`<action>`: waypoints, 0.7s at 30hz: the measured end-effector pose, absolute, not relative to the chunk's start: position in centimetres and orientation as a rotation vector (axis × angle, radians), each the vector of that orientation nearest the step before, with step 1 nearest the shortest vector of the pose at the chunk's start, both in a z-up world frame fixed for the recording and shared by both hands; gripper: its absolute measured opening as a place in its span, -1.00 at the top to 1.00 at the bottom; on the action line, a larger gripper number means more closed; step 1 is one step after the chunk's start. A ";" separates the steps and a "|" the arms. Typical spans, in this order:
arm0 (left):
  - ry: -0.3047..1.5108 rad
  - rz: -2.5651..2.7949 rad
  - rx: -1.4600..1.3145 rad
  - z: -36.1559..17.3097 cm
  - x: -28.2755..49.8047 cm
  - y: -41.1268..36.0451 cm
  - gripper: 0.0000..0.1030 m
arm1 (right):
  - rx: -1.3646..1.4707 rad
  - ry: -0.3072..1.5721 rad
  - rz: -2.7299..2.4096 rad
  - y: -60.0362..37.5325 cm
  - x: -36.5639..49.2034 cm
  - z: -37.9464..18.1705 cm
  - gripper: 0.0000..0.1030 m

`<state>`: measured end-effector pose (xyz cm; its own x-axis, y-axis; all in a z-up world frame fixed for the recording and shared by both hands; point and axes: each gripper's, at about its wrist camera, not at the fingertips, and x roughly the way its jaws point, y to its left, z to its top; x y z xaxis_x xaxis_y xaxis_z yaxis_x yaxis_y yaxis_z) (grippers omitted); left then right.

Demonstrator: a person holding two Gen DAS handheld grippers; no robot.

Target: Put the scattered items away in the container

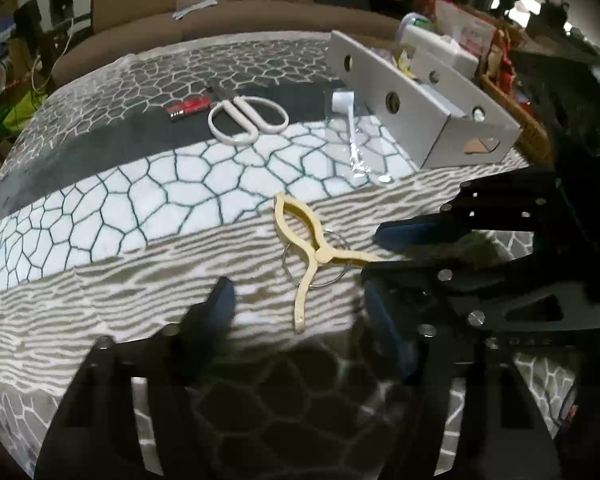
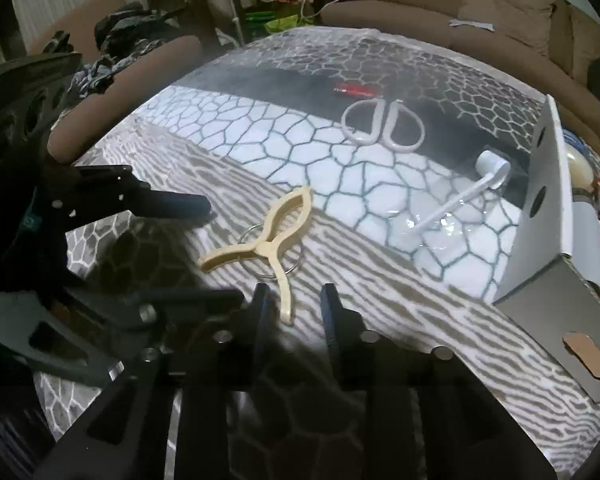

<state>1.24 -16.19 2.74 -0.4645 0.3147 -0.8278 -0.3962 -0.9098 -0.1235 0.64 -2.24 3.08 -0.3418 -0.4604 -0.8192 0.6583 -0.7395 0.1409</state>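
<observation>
i log: cream clip [image 1: 315, 254] on a metal ring, frame centre on the patterned cloth; my left claw [image 1: 300, 300] gapes wide, empty; my right claw [image 2: 294, 308] partly open, empty; grey box [image 1: 416, 104] upper right; scissors [image 1: 248, 118] above centre.

Bare blanket [image 1: 148, 184] lies open left of the clip [image 1: 312, 248]; the grey box [image 1: 420, 108] walls off the right

clothespin [image 1: 316, 252] before scissors [image 1: 249, 118], box [image 1: 416, 108] right
</observation>
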 end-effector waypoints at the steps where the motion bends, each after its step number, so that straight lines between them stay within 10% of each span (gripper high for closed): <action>1: 0.125 2.372 -1.328 2.6 1.1 -16.1 0.06 | 1.186 0.283 -2.106 -2.3 0.7 3.1 0.47; 7: 0.184 2.303 -1.342 1.8 1.1 -15.1 0.69 | 1.181 0.357 -2.090 -3.5 1.2 2.8 0.75; 21: 0.048 2.386 -1.243 7.3 0.2 -15.8 0.80 | 1.032 0.237 -2.220 -1.2 0.4 9.2 0.86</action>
